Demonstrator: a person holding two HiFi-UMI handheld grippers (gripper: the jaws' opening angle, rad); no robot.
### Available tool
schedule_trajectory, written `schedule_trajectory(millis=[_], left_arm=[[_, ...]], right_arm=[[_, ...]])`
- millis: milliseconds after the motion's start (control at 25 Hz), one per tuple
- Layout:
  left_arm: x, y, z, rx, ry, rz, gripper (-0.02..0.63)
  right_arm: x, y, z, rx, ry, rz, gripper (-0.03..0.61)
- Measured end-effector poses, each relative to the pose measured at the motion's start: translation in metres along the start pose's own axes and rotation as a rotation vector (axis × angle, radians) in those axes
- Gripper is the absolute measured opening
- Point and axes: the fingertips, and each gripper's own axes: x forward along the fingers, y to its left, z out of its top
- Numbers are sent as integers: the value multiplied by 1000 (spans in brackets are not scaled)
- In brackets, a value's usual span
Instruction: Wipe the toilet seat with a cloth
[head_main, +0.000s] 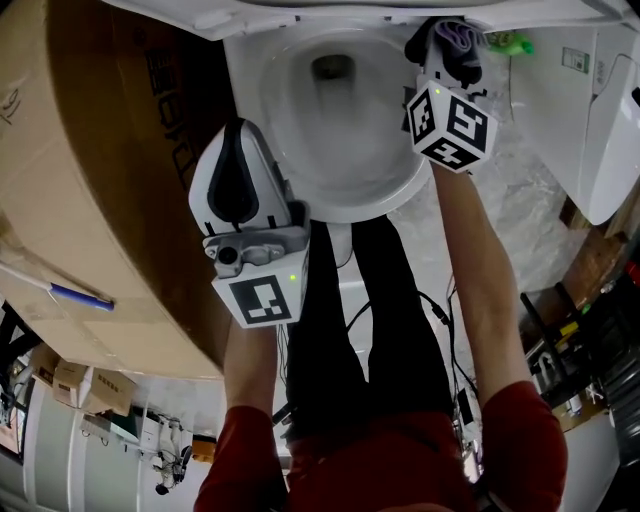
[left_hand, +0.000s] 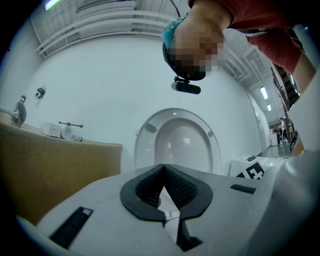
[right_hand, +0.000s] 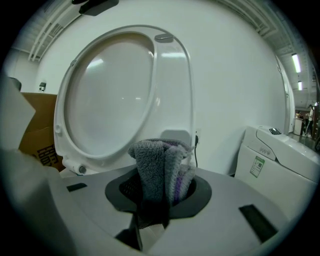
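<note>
**Hazard notes, current state**

1. The box (head_main: 90, 180) fills the 9 o'clock side of the head view and sits close to the toilet (head_main: 350, 205). Clearance on that side is small, so a wide sweep by the left arm would probably strike the cardboard.

2. The seat (right_hand: 172, 85) stands raised at 12 o'clock, near upright. A wiping push at a poor angle could tip it forward. It would then drop onto the bowl rim, and onto anything held over the rim.

3. The left gripper (left_hand: 163, 170) has its jaws fully together and holds nothing. It hovers at the bowl's 8 o'clock edge, likely inside the seat's fall path. It is not bracing the seat.

4. The right gripper (right_hand: 160, 192) is clamped on the cloth (right_hand: 157, 165) at the bowl's 1 o'clock edge, in front of the raised seat.
   - The cloth is a bunched grey and purple wad standing a little proud of the jaws.
   - Heavy pressure could flatten the wad and bring hard jaw tips against the plastic.
   - Drag across the surface could pull the cloth loose, and it would probably fall into the open bowl.
</note>
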Motion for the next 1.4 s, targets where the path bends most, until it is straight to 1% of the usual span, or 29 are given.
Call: schedule_trajectory(millis=[200,400,560,720,1040,1200,1320,1400], left_arm=[[-3,11,-2,-3,2,11,14],[-8,21,0,-4,1,31,14],[-14,29,3,-5,0,47,14],[-20,40,8,6,1,54,14],[-36,61,17,3,3,74,14],[-43,69,20,-9,10,86,14],[-48,75,26,-25,10,99,14],[-51,76,31,-35,9,101,14]], right_arm=[[3,27,-2,-16,11,47,95],[3,49,-7,20,32,64,95],[3,73,-11,34,59,107,95],[5,101,-17,84,90,139,95],[8,160,-20,183,143,200,95],[7,194,-13,270,163,248,95],[6,213,-7,412,191,281,95],[5,221,-5,541,215,296,95]])
